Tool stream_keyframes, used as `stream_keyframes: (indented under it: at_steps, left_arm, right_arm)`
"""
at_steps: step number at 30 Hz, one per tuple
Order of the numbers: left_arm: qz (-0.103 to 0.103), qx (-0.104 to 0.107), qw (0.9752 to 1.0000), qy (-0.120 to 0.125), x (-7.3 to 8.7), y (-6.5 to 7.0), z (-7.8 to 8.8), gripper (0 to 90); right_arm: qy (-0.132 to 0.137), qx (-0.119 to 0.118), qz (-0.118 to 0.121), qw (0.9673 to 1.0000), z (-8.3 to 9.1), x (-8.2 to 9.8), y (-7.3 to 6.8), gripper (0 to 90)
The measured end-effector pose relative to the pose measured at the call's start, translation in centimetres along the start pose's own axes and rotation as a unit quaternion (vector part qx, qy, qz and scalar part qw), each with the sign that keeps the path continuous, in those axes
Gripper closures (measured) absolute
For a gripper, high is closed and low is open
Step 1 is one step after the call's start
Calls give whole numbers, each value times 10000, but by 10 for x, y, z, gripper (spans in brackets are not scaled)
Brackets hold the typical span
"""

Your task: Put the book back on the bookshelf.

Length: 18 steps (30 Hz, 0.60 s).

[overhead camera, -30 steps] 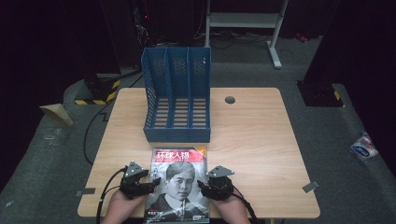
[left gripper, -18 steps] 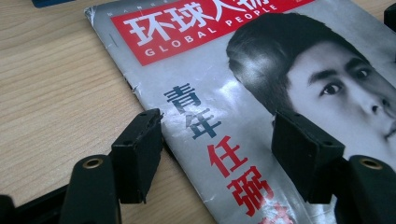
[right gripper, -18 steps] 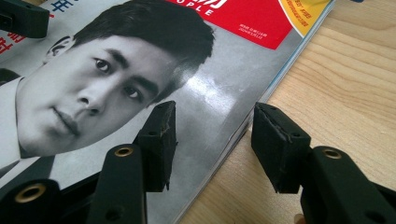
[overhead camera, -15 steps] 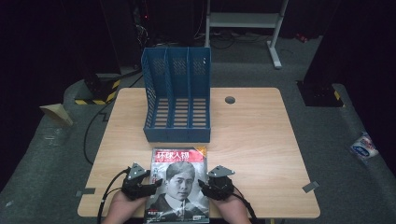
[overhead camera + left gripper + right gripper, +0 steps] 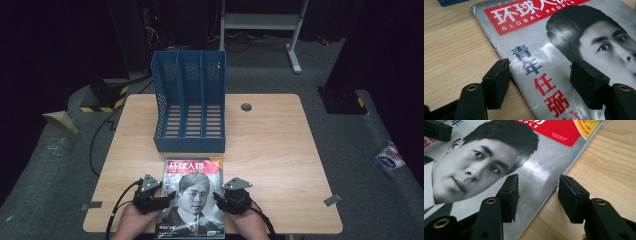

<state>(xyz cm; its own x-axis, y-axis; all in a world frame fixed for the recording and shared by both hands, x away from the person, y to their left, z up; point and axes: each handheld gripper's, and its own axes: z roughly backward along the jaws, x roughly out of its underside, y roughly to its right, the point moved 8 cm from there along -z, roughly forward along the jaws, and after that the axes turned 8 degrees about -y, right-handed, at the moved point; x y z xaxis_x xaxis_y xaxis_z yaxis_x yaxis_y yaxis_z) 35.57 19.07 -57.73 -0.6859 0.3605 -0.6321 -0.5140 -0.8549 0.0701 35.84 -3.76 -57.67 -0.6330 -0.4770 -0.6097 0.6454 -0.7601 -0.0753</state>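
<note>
Magazine (image 5: 192, 192) lies flat on tabletop (image 5: 280, 150) near front edge, just in front of blue file rack (image 5: 190, 107). Left gripper (image 5: 540, 75) straddles its left edge, jaws part open, not clamping. Right gripper (image 5: 537, 192) straddles right edge; jaws have just been closing a bit, not pressing yet.

Your hands (image 5: 137, 225) run off the high view's bottom edge below the magazine (image 5: 192, 192), whose lower cover text blurs unreadably.
</note>
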Motion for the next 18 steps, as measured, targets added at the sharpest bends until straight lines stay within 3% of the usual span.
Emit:
stream_keyframes:
  at_steps: [4, 8, 13, 18]
  left_arm:
    - [0, -35, 10000, 6, -7, 6, -6, 325]
    - [-7, 19, 10000, -9, -15, 13, -13, 324]
    - [264, 247, 9993, 123, -24, 17, -20, 331]
    - [391, 382, 9984, 170, -23, 15, -18, 349]
  right_arm:
    - [29, 78, 11, 10000, 2, 2, 8, 507]
    - [12, 155, -164, 9997, 6, 5, 17, 506]
    - [41, 259, -259, 9993, 10, 8, 30, 504]
    - [87, 293, -328, 9990, 12, 11, 35, 504]
